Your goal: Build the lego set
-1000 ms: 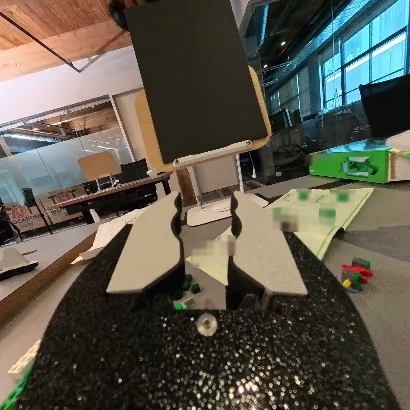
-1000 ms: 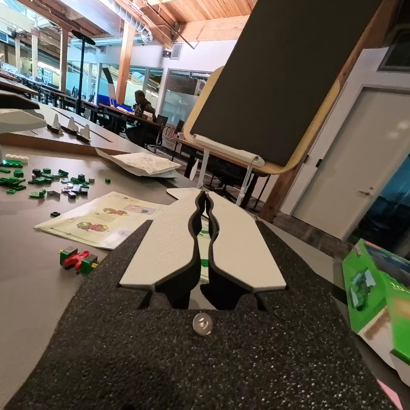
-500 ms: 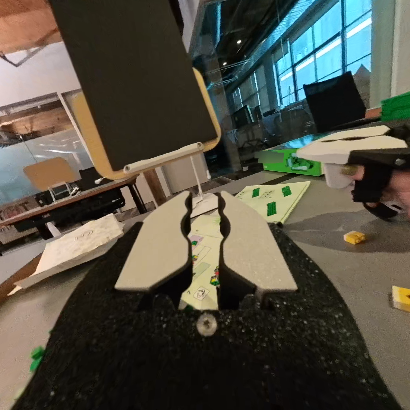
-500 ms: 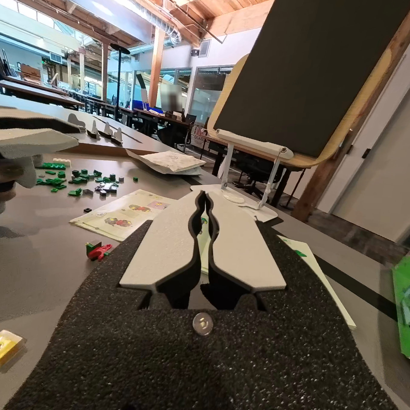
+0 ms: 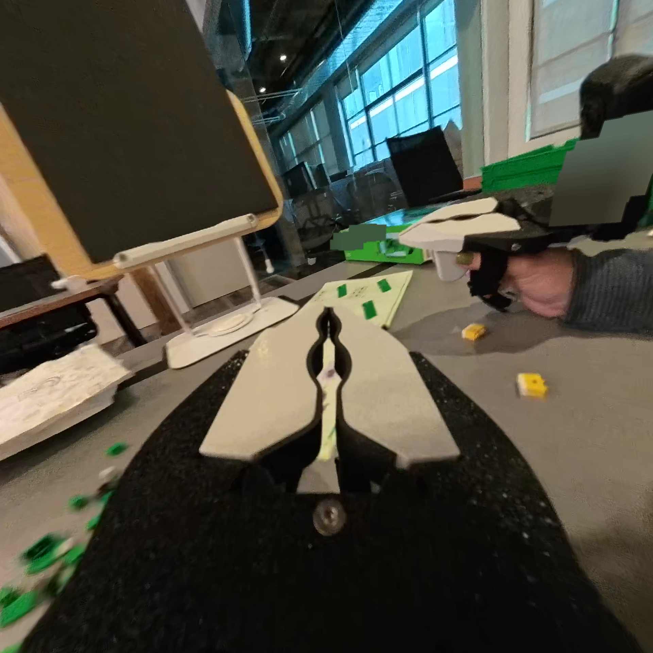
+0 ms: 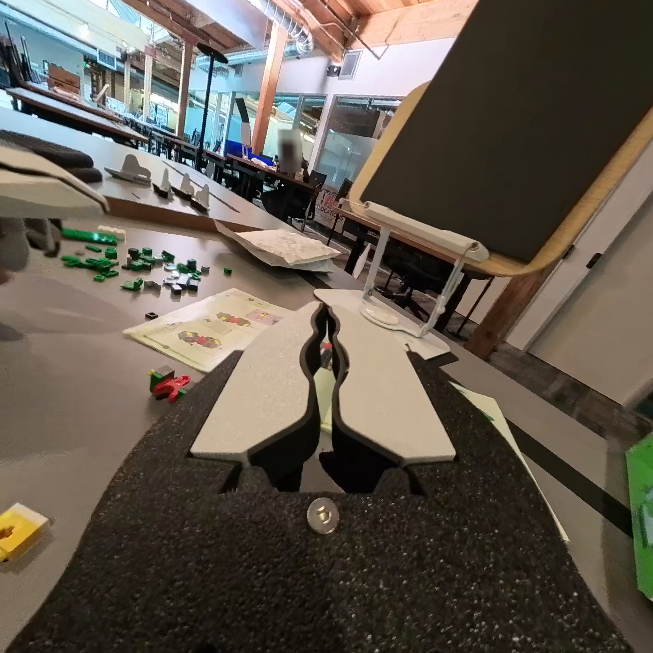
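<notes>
My left gripper (image 5: 328,312) is shut and empty, held low over the grey table (image 5: 530,441). My right gripper (image 6: 325,308) is shut and empty too; it also shows in the left wrist view (image 5: 456,226), held by a hand above the table. Two yellow bricks (image 5: 473,332) (image 5: 531,385) lie under it. A small red and green assembly (image 6: 168,383) sits left of my right gripper, beside the open instruction booklet (image 6: 208,328). A pile of loose green and grey bricks (image 6: 134,263) lies farther left. A yellow brick (image 6: 17,533) lies near the front left.
A dark tablet on a white stand (image 6: 388,311) rises at the table's far edge. A crumpled white paper bag (image 6: 282,247) lies behind the bricks. A green box (image 5: 388,247) is at the far right. A second booklet (image 5: 367,296) lies ahead. About 15 cm separates my left fingertips from my right. From either gripper's tips it is about 15 cm to the yellow brick (image 6: 17,533). It is also in sight in the left wrist view (image 5: 534,379).
My left gripper has closed from open to shut and swung right, away from the green bricks. My right gripper has turned left and stayed shut.
</notes>
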The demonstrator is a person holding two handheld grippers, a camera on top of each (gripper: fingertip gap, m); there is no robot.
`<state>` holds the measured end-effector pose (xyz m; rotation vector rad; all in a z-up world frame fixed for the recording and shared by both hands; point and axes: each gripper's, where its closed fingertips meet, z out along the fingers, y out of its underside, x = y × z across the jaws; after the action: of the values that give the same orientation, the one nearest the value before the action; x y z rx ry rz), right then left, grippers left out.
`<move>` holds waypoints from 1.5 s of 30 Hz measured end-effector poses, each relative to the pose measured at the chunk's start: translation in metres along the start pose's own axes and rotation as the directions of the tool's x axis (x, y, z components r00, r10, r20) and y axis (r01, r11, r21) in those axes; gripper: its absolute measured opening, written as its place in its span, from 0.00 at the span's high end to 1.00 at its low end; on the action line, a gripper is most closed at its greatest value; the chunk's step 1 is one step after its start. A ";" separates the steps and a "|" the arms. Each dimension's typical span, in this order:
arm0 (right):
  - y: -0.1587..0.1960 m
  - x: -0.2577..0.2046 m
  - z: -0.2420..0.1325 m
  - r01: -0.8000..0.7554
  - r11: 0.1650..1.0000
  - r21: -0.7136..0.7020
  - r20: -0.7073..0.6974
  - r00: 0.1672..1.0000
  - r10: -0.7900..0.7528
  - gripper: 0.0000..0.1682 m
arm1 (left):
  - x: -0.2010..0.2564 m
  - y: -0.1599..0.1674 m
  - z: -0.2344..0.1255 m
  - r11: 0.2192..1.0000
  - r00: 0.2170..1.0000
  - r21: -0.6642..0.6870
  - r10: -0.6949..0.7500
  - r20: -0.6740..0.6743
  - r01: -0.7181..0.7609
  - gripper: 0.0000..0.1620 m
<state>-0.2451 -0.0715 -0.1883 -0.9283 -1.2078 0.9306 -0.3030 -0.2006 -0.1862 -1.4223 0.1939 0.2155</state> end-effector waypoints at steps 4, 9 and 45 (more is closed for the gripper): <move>-0.002 -0.007 0.003 0.041 0.999 0.002 0.017 0.999 -0.041 0.98 | -0.062 0.004 -0.051 0.977 0.944 -0.080 0.212 0.252 -0.198 0.98; -0.027 -0.033 0.025 -0.055 0.998 0.004 0.143 0.988 0.054 0.90 | -0.139 0.009 -0.114 0.940 0.804 -0.207 0.340 0.488 -0.272 1.00; 0.035 -0.196 0.207 0.312 0.774 -0.551 0.665 0.724 0.181 0.89 | -0.201 0.034 -0.183 0.982 0.608 -0.156 0.061 0.791 0.105 1.00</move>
<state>-0.4757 -0.2266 -0.2621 -1.0752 -2.3096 0.8296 -0.5070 -0.3837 -0.1913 -1.3825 -0.6124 0.8524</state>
